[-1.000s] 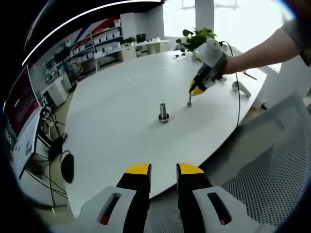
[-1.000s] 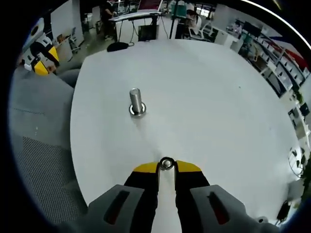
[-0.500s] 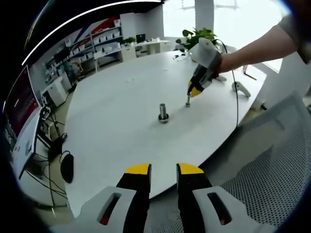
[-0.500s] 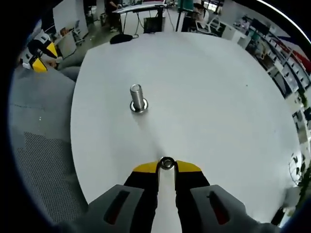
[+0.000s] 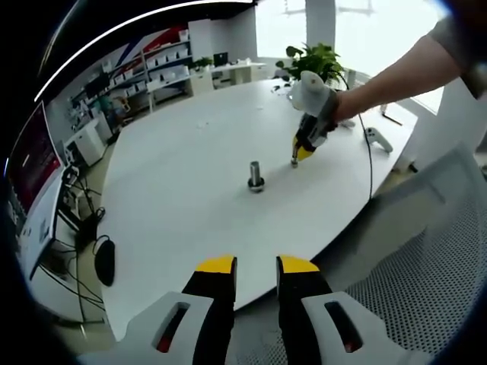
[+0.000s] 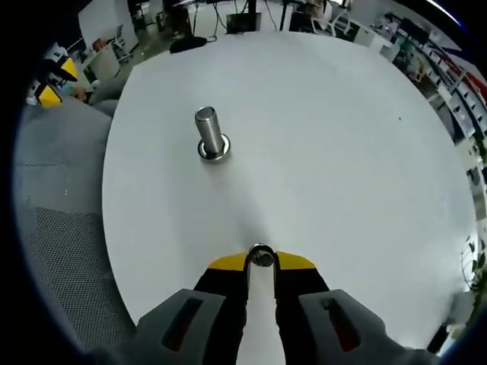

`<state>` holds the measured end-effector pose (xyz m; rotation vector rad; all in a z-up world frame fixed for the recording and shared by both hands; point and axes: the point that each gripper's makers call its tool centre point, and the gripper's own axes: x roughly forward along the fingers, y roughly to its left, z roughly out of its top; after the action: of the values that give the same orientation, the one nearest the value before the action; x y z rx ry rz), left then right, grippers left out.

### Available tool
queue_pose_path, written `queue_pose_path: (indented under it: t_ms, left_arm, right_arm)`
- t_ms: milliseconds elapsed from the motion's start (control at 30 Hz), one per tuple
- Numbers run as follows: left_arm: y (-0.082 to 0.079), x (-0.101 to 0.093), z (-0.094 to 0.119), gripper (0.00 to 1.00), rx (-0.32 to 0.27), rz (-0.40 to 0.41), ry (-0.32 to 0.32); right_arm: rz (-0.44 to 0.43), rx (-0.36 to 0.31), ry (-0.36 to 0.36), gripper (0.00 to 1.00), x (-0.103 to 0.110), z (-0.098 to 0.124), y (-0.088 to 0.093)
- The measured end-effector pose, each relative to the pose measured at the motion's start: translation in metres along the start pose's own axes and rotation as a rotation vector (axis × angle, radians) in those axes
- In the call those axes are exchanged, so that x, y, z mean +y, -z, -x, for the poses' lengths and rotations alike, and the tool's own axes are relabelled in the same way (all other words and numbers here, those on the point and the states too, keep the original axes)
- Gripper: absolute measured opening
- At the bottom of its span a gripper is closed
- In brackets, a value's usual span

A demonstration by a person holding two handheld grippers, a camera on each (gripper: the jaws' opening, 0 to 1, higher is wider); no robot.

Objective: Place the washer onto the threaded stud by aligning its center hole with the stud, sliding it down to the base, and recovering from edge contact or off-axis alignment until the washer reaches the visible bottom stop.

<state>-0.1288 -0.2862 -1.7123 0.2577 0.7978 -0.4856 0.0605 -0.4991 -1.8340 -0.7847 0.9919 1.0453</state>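
Observation:
A grey threaded stud stands upright on its round base on the white table; the left gripper view has the stud at mid-table. My right gripper is shut on a small metal washer, held on edge between its yellow tips above the table, short of the stud. In the left gripper view, that right gripper hangs just right of the stud, held by a person's arm. My left gripper sits back off the table's near edge, its jaws a small gap apart and nothing between them.
A grey mesh chair is at the right of the left gripper view. A potted plant and small items stand at the table's far end. Cables and a mouse lie on the floor to the left. Desks and shelves line the room.
My right gripper has carried the washer closer to the stud and higher over the table. The left gripper has stayed put.

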Motion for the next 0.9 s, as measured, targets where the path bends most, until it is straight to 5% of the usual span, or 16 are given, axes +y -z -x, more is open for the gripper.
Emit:
queue_pose_path:
  t_ms: [433, 667, 900]
  left_arm:
    - [0.006, -0.001, -0.003, 0.18, 0.034, -0.005, 0.011]
    - [0.006, -0.003, -0.003, 0.18, 0.037, -0.003, 0.02]
    - [-0.003, 0.006, 0.002, 0.2, -0.019, 0.049, -0.012]
  right_arm:
    - [-0.043, -0.076, 0.021, 0.2, -0.002, -0.001, 0.003]
    - [-0.121, -0.219, 0.095, 0.23, 0.0, 0.029, 0.007]
    - [-0.278, -0.442, 0.155, 0.23, 0.016, 0.091, -0.001]
